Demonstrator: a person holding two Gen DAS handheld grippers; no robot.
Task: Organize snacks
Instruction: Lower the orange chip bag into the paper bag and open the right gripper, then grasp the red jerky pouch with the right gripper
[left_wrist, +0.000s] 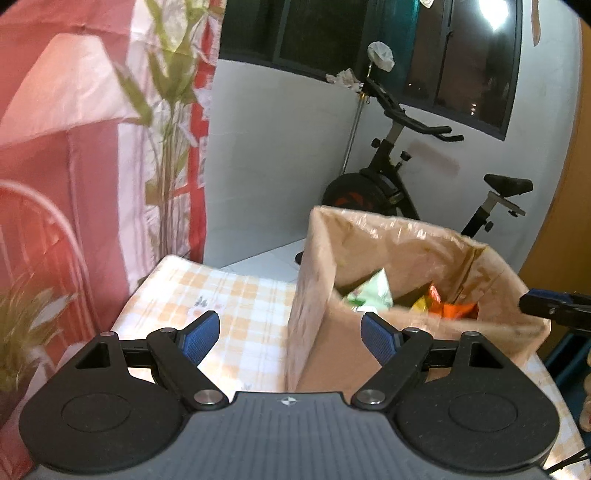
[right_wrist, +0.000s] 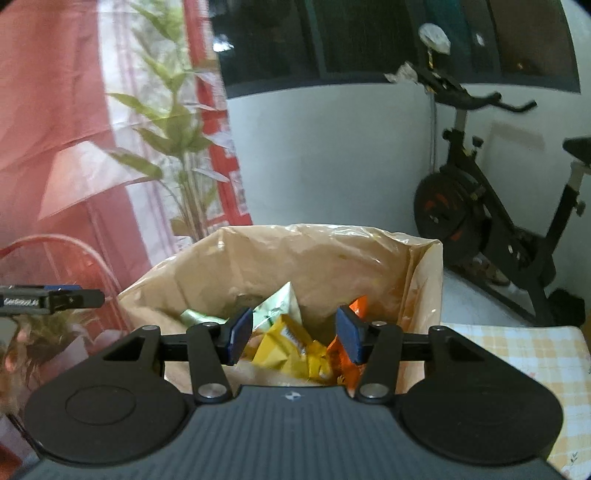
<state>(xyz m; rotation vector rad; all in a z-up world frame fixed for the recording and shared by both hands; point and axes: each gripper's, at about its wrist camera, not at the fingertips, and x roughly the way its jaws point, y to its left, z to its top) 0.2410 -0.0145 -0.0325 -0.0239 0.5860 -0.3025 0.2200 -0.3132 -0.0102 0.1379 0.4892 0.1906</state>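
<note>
At the far left stands a leafy green plant (left_wrist: 166, 110) before red and white curtains. Next comes the desk, covered by an orange-and-white checked cloth (left_wrist: 229, 295), and the visible stretch of it carries no loose snacks. The left claw (left_wrist: 290, 338) hangs over that cloth with its blue-padded fingers spread wide and nothing between them, just beside the near corner of the tall brown cardboard box lined with crinkled plastic (left_wrist: 321, 332).

Inside the box lie the snack packets: a pale green packet (right_wrist: 277, 306) toward the left, yellow packets (right_wrist: 284, 350) in the middle, an orange packet (right_wrist: 351, 332) to the right. The right claw (right_wrist: 293, 334) sits above the box's near rim, fingers parted and empty, pointing down at the yellow packets.

Behind, to the right, is a black exercise bike (left_wrist: 406, 177).

Judging by this, the gathering looks mostly done: the packets seen are already boxed. Whether more wait out of view cannot be told.
</note>
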